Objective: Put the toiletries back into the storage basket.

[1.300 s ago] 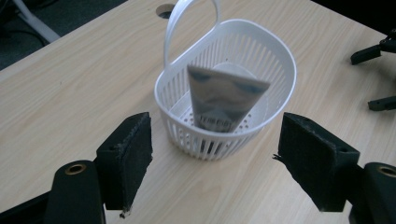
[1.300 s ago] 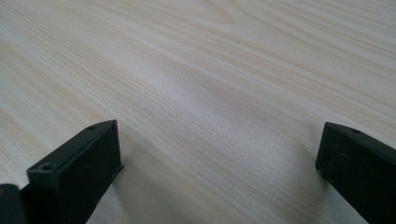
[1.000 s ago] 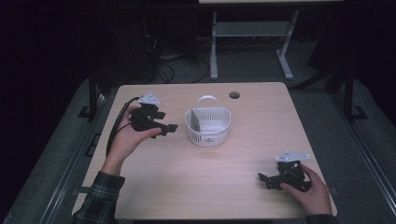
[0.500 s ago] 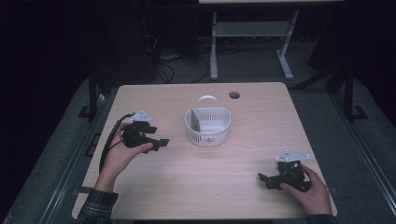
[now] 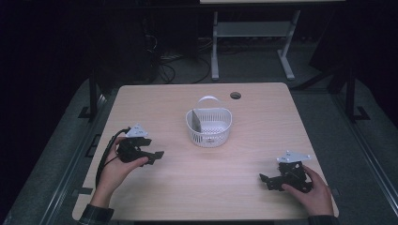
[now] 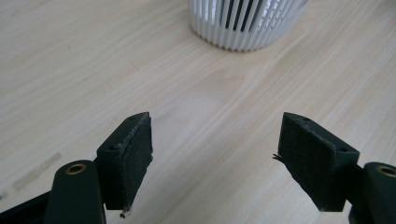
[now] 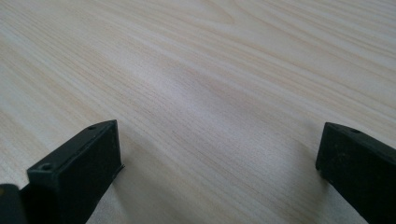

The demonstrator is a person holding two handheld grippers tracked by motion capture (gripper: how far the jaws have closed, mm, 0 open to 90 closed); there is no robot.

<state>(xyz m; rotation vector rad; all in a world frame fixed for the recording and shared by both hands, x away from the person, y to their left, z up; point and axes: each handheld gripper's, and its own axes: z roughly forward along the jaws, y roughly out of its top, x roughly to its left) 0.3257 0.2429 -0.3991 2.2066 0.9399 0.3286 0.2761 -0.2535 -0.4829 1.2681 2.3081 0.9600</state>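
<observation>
Left tongs [image 5: 157,156] and right tongs [image 5: 265,180]: black bodies, each topped by a grey three-cornered plate. Black cable looped from the left. Jaw blocks square, brass-ringed screw holes (left). Plaid cuff [image 5: 96,215].

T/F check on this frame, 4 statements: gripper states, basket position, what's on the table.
1. The left gripper is open with nothing between its jaws. True.
2. The right gripper is shut on the basket. False: it is open, low over bare table, far from the basket.
3. The white basket stands upright near the table's middle. True.
4. The left gripper touches the basket. False: bare wood lies between them in the left gripper view.
</observation>
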